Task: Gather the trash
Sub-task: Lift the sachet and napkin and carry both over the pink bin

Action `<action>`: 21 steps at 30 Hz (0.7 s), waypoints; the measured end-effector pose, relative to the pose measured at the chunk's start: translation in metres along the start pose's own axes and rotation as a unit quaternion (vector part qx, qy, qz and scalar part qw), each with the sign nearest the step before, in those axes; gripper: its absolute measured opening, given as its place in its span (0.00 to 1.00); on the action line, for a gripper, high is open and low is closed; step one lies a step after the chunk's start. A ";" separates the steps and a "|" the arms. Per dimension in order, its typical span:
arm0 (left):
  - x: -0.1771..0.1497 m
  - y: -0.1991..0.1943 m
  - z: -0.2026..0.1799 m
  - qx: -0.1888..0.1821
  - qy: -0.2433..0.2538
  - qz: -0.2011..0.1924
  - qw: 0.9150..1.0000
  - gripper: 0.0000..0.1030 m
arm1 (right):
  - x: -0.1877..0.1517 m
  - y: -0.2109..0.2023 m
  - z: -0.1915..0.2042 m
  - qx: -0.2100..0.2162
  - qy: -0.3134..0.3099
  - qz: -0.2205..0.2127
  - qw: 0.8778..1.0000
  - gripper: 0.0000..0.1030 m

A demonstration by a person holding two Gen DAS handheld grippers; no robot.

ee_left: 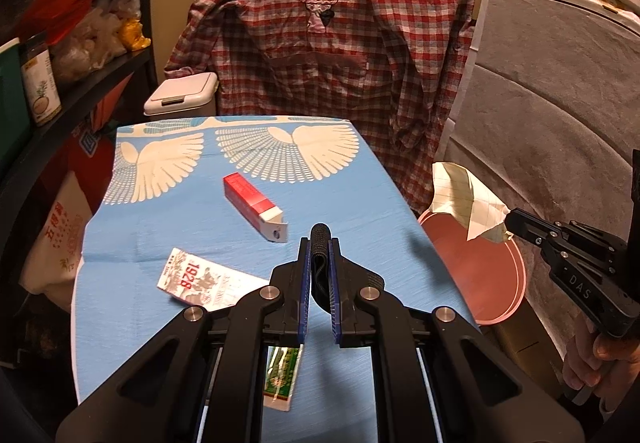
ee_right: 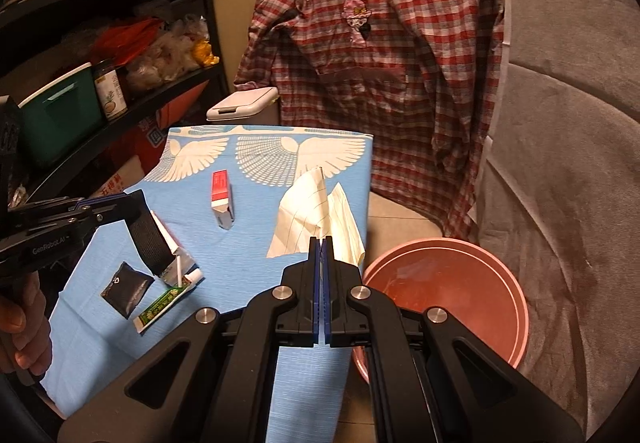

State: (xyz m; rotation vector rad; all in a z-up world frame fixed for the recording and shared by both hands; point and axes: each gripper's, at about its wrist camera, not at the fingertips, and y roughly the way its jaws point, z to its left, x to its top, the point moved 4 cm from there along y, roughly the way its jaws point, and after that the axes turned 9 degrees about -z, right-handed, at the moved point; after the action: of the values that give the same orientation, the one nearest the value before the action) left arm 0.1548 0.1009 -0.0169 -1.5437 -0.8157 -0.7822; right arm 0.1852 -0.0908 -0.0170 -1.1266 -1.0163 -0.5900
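My left gripper [ee_left: 319, 247] is shut on a black textured strip [ee_left: 321, 233], which hangs from its jaws over the blue tablecloth [ee_left: 168, 231]; the right wrist view shows this strip [ee_right: 146, 239] dangling below the left gripper [ee_right: 130, 201]. My right gripper [ee_right: 322, 241] is shut on a crumpled lined paper [ee_right: 300, 215]. In the left wrist view that paper [ee_left: 460, 195] is held by the right gripper [ee_left: 508, 223] above a pink basin [ee_left: 480, 283]. On the cloth lie a red box [ee_left: 250, 199], a white "1928" packet [ee_left: 192, 279], a green packet [ee_right: 162, 303] and a black sachet [ee_right: 126, 289].
The pink basin [ee_right: 508, 283] stands on the floor right of the table. A white lidded bin [ee_left: 182, 99] sits behind the table, under a hanging plaid shirt [ee_left: 320, 55]. Black shelves with jars and bags [ee_left: 80, 43] fill the left. A grey cover [ee_left: 560, 143] is at right.
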 end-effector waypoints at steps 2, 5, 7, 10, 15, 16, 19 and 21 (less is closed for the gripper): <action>0.002 0.002 -0.005 -0.003 0.000 -0.002 1.000 0.08 | 0.001 -0.001 -0.003 -0.003 0.001 -0.001 1.000 0.02; 0.004 0.005 -0.012 -0.007 0.000 -0.003 1.000 0.08 | 0.001 -0.002 -0.009 -0.010 0.004 -0.002 1.000 0.02; 0.005 0.007 -0.018 -0.012 0.001 -0.004 1.000 0.08 | 0.002 -0.003 -0.014 -0.015 0.006 -0.002 1.000 0.02; 0.007 0.011 -0.026 -0.018 0.003 -0.006 1.000 0.08 | 0.003 -0.005 -0.024 -0.024 0.012 -0.004 1.000 0.02; 0.008 0.016 -0.038 -0.027 0.006 -0.006 1.000 0.08 | 0.007 -0.009 -0.046 -0.043 0.033 -0.007 0.999 0.02; 0.008 0.017 -0.041 -0.028 0.007 -0.007 1.000 0.08 | 0.008 -0.010 -0.050 -0.046 0.035 -0.007 0.998 0.02; 0.009 0.021 -0.048 -0.034 0.009 -0.007 0.999 0.08 | 0.009 -0.012 -0.060 -0.056 0.044 -0.009 0.997 0.02; 0.010 0.024 -0.053 -0.036 0.010 -0.006 0.999 0.08 | 0.011 -0.014 -0.066 -0.061 0.048 -0.011 0.997 0.02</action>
State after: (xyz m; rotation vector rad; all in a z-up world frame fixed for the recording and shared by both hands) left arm 0.1780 0.0464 -0.0153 -1.5937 -0.7908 -0.8431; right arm 0.2027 -0.1562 -0.0068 -1.1847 -0.9201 -0.7256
